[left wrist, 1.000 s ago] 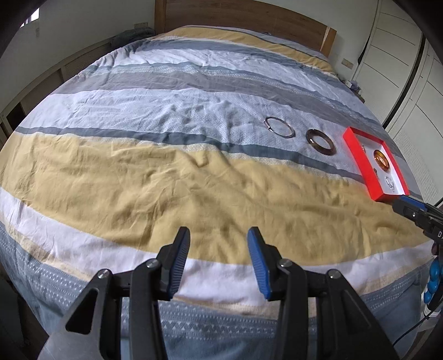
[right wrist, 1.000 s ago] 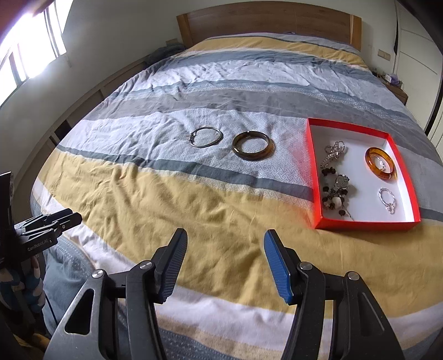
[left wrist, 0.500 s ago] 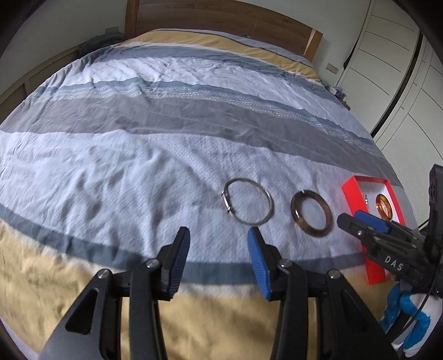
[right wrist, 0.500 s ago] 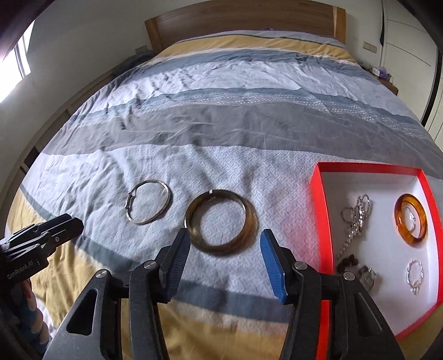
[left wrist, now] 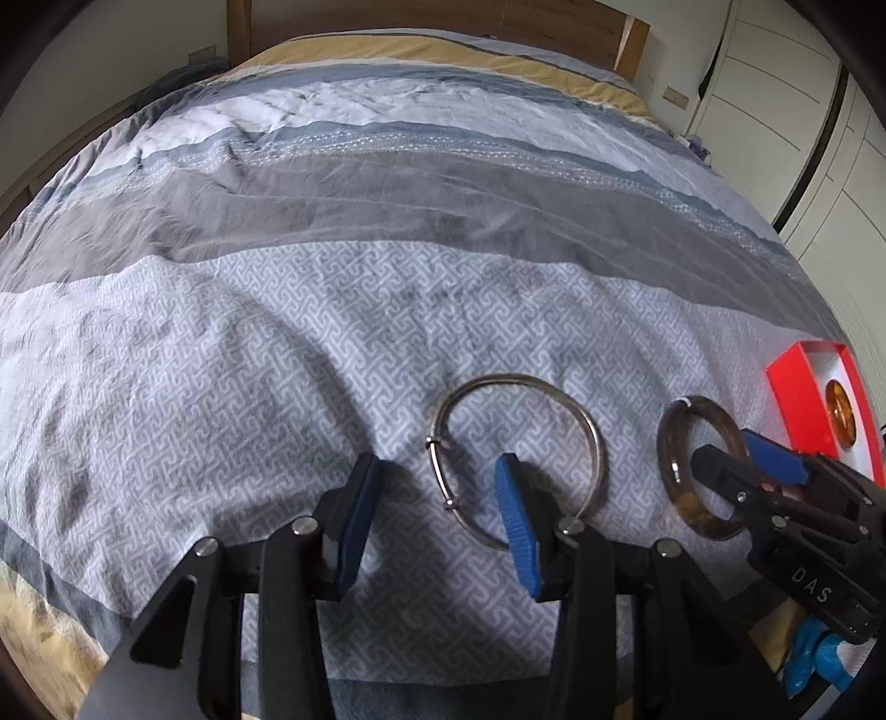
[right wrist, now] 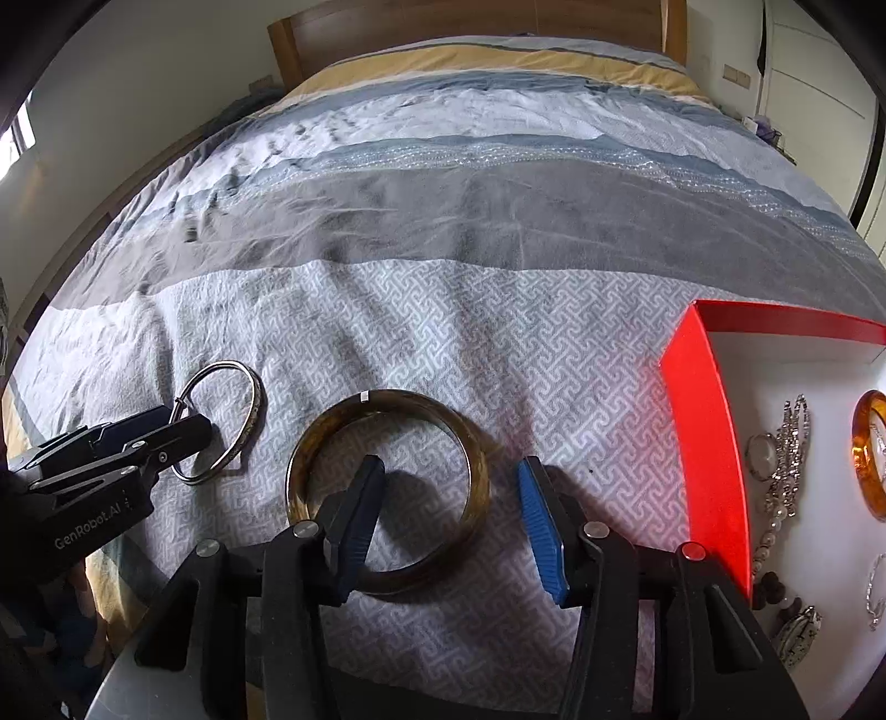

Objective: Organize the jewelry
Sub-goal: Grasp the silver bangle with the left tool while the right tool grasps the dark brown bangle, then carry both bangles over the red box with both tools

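Both wrist cameras sit low and close over the bed (left wrist: 387, 288), facing the headboard (right wrist: 470, 22). The left view looks from further left. They share the two bangles and the red box's (right wrist: 698, 399) left edge.

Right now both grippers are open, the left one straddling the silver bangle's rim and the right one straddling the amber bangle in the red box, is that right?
Not quite. The right gripper straddles the brown bangle lying on the bedspread, outside the red box, as the right wrist view shows. The rest holds.

Two bangles (right wrist: 387, 493) (right wrist: 221, 421) on the bed, one red box (right wrist: 698, 421), perhaps five pieces inside.
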`<state>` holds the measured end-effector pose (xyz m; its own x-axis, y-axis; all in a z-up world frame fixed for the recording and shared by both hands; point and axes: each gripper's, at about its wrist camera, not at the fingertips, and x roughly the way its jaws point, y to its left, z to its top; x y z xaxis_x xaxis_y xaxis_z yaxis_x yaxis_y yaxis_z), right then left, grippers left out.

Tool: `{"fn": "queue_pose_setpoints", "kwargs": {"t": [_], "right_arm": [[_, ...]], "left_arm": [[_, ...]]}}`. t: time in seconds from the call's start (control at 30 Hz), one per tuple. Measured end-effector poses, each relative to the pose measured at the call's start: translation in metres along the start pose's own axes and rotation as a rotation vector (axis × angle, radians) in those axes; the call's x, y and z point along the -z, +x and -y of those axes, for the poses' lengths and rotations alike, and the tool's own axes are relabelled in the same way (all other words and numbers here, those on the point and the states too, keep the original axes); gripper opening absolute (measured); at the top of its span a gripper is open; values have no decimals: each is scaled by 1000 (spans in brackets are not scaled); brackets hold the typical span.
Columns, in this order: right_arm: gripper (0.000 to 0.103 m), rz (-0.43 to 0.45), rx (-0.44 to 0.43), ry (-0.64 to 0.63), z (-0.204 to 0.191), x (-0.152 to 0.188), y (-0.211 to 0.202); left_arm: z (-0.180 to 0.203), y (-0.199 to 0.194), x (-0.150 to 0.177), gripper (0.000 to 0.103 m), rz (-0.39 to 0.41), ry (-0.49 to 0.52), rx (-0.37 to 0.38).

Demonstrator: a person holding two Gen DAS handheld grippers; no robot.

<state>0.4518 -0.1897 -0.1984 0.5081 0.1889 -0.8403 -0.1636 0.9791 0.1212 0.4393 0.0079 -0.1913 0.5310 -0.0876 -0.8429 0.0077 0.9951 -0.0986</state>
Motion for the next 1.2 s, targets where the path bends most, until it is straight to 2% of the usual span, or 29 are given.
{"fn": "queue_pose_setpoints", "kwargs": {"t": [0.2,0.27,0.33,0.43,0.47,0.5,0.8,1.0,1.2], "right_arm": [[45,4,2,-12,-1,1,12],[41,7,13,-22,-3,1,14],[31,16,31,-30,-4,0,14],[14,30,48,-43,-5,0,12],[12,33,50,-48,-6,0,10],[11,39,50,-55,-8,0,8],[9,114,2,-59,-16,4,-30],[9,171,-26,-60,-29,6,-74],[9,218,-46,-66,-46,16,-130]], "left_arm": [[2,13,-6,40,2,16,7],[4,14,-7,38,16,28,-1],[6,14,-7,35,31,36,-9],[6,8,-6,14,51,35,-24],[6,5,-5,9,59,37,-31],[7,2,-4,5,63,42,-37],[14,-44,8,5,141,85,-114],[6,-90,15,5,171,72,-144],[0,-151,30,5,212,51,-169]]}}
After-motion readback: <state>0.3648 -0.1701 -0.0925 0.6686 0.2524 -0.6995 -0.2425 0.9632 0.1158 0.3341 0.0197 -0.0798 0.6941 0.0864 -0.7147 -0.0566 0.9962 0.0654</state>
